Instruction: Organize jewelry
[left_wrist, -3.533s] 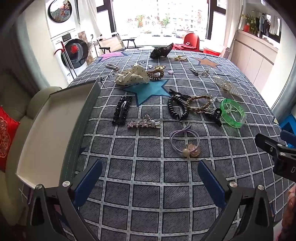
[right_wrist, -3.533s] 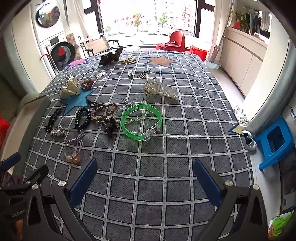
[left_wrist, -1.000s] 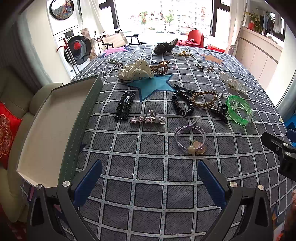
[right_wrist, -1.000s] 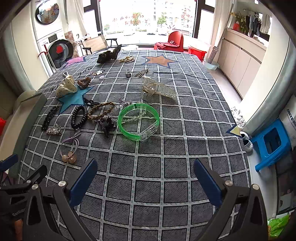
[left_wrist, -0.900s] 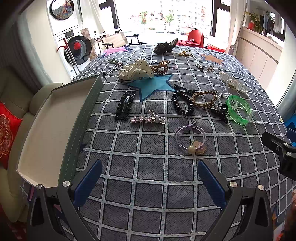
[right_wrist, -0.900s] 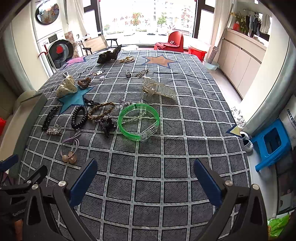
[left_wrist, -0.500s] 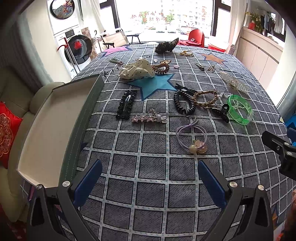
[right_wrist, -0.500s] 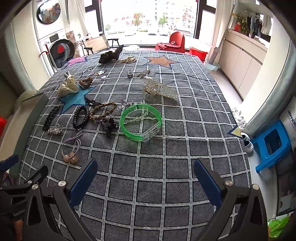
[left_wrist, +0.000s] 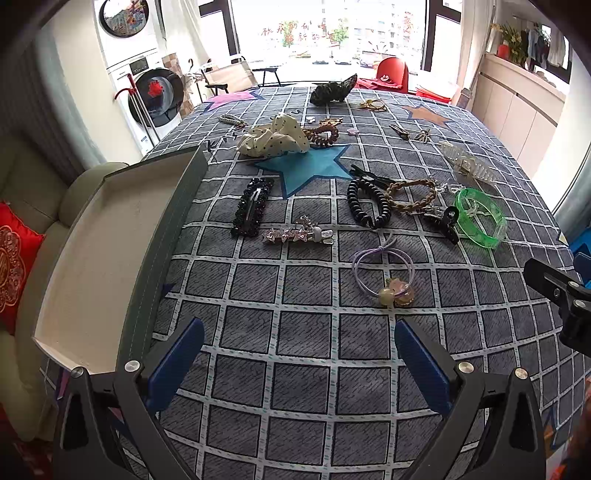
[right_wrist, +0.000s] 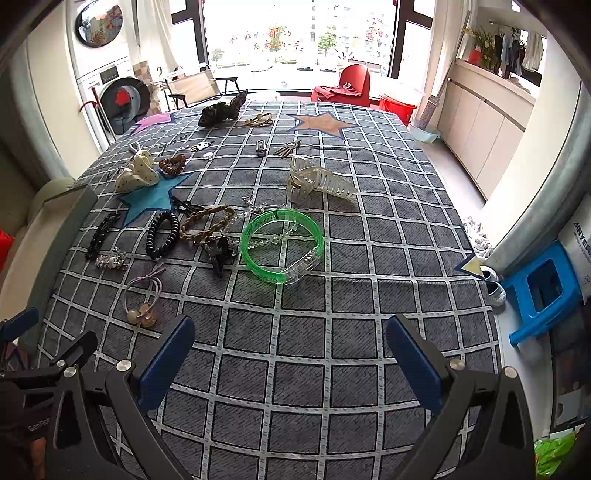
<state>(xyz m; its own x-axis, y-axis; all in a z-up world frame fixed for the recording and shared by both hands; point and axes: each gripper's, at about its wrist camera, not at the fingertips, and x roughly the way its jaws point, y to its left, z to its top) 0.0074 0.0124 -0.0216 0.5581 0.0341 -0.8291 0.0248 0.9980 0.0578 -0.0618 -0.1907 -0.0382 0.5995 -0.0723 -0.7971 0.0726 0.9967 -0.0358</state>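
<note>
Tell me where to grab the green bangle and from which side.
Take the green bangle by its near rim, coming from above with one finger inside the ring and one outside. It lies flat and open, too wide to span, and a bead chain crosses its middle. The right tongs are nearest and open.

A table covered in a grey checked cloth (left_wrist: 295, 369) with coloured stars is carrying scattered hair accessories: a green bangle (right_wrist: 282, 245), a clear claw clip (right_wrist: 319, 182), a black coil tie (left_wrist: 369, 203), a lilac hair tie (left_wrist: 384, 273), a spotted scrunchie (left_wrist: 273, 138), and an open box (left_wrist: 96, 258) sitting at its left edge.
</note>
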